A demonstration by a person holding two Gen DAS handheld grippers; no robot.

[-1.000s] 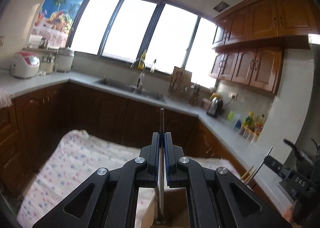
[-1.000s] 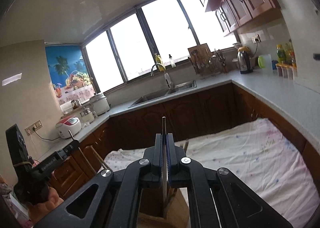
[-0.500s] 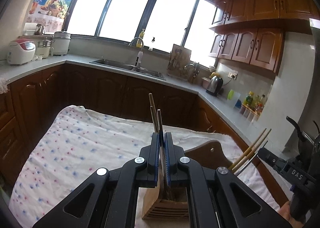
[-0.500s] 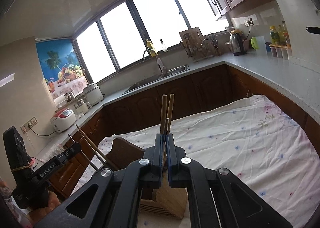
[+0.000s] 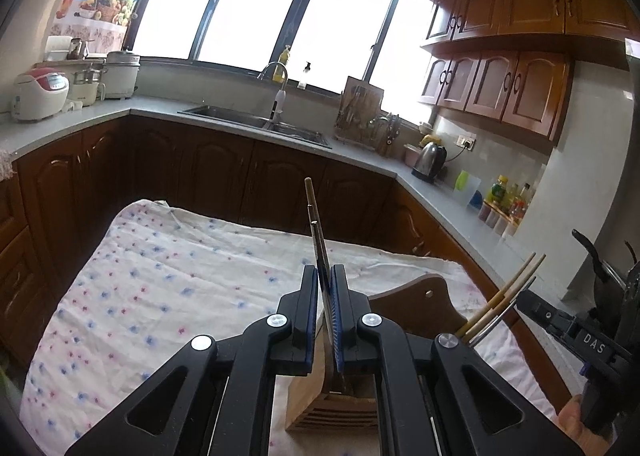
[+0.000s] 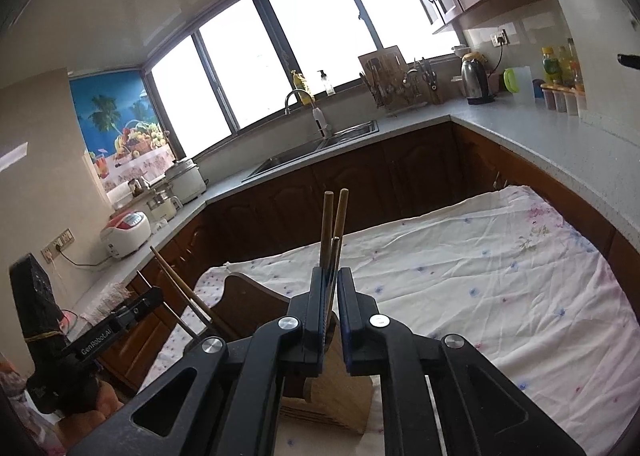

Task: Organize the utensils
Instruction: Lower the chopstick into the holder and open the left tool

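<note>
Wood and steel sit together here: we count three chopsticks (image 6: 334, 223) between the blue pads of the right gripper (image 6: 331, 276), two of them round, tan and wooden and one shorter. They lean on the left pad while the right pad stands clear of them, for these jaws have just been opening and now show a narrow gap. In the left gripper (image 5: 325, 276) we make out at least two thin sticks (image 5: 316, 232), one with a brownish tip and one of grey metal, tilted a little to the left. Its black jaws have just eased a touch yet are still very narrow, closed about the sticks. Both bundles stand with their lower ends in one chopstick holder (image 5: 420, 296), a pale slatted wooden box with a darker, curved backboard, which lies right under both grippers. The holder rests on a wrinkled white tablecloth (image 5: 160, 288) dotted with small blue and pink flowers. Around us is a kitchen with a speckled grey countertop (image 6: 560, 143) on dark panelled wooden cabinets, one steel sink (image 5: 256, 121) with a curved tap below a wide window, one shiny kettle (image 5: 430, 161), and one white and red rice cooker (image 5: 38, 93) in the corner.
</note>
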